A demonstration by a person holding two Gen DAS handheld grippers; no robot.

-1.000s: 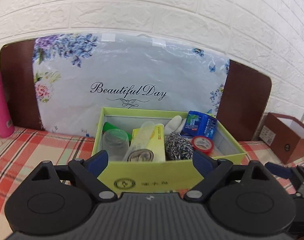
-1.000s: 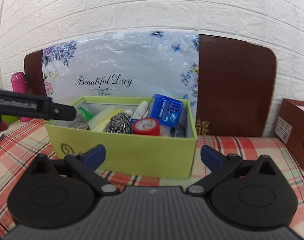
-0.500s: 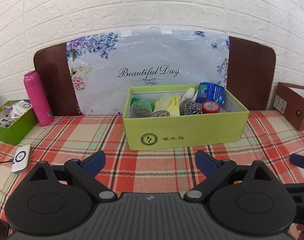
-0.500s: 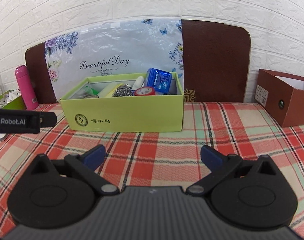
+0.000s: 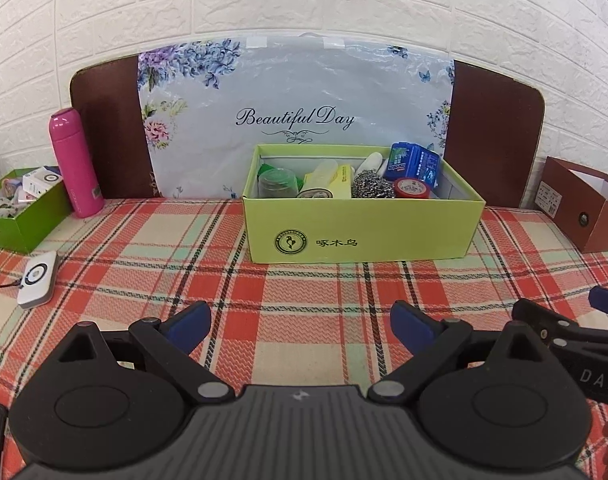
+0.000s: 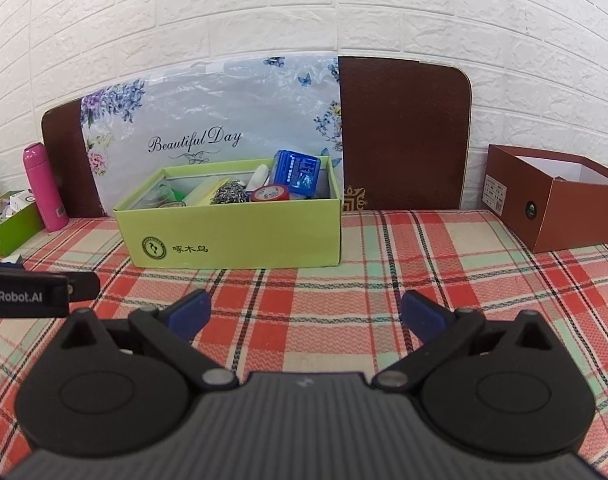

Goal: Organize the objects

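A lime-green box (image 5: 360, 236) (image 6: 232, 240) stands on the plaid tablecloth near the wall. Inside it lie a steel scourer (image 5: 372, 189) (image 6: 229, 195), a red tape roll (image 5: 411, 187) (image 6: 269, 193), a blue packet (image 5: 413, 162) (image 6: 298, 169), a yellow pack (image 5: 339, 182) and a clear cup (image 5: 276, 185). My left gripper (image 5: 300, 326) is open and empty, well in front of the box. My right gripper (image 6: 306, 314) is also open and empty, in front of the box's right end. In the left wrist view the right gripper's fingers (image 5: 606, 302) show at the far right edge.
A brown open box (image 6: 560, 196) (image 5: 580, 200) stands at the right. At the left are a pink bottle (image 5: 75, 162) (image 6: 44, 186), a dark green box of small items (image 5: 22, 210) and a white device (image 5: 38, 278) on a cable. A floral panel (image 5: 296, 116) leans on the brick wall.
Both grippers have pulled back from the lime-green box toward the front of the table. Both stay open and empty. The box and its contents have not moved.
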